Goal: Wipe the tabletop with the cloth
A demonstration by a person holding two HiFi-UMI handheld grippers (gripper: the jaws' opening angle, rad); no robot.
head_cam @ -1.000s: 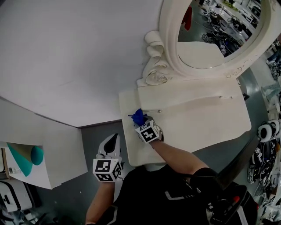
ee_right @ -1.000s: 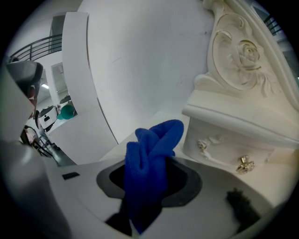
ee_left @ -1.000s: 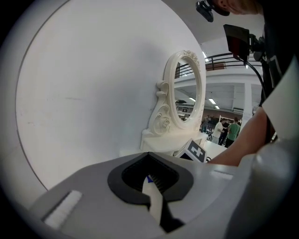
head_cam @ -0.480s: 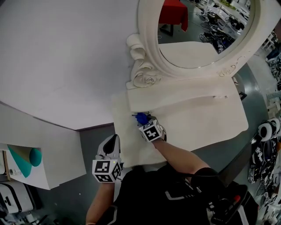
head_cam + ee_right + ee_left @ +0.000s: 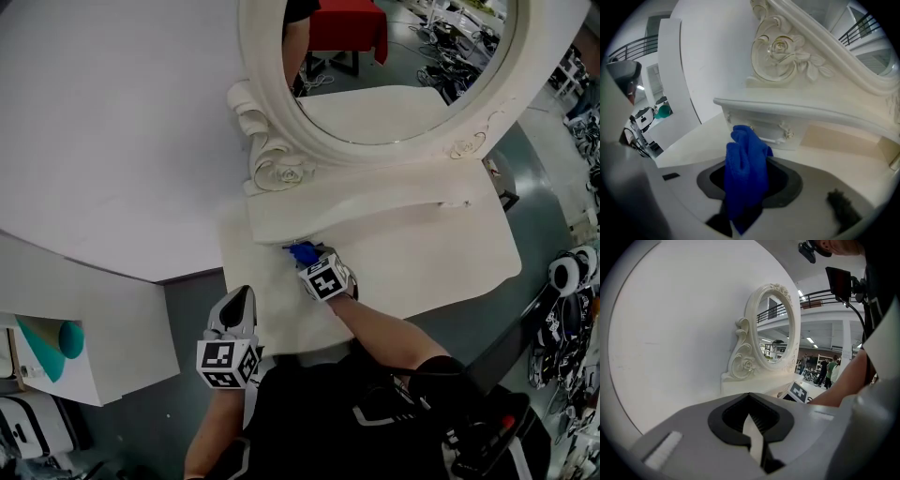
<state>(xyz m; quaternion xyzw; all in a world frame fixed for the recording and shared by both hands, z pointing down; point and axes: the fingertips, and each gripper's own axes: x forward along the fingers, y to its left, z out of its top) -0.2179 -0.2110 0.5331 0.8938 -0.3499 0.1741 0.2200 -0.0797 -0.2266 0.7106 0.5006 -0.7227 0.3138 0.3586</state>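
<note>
The right tongs [image 5: 306, 261] are clenched on the blue cloth [image 5: 299, 250], low over the white table [image 5: 422, 258] at the frame's centre, beside the mirror's [image 5: 375, 56] base — well placed, I'd say, for wiping that back strip. The left tongs [image 5: 240, 302] hang closed and empty at lower left, out of the way. Only the right gripper view shows the cloth bunched upright before a small drawer [image 5: 771, 133].
</note>
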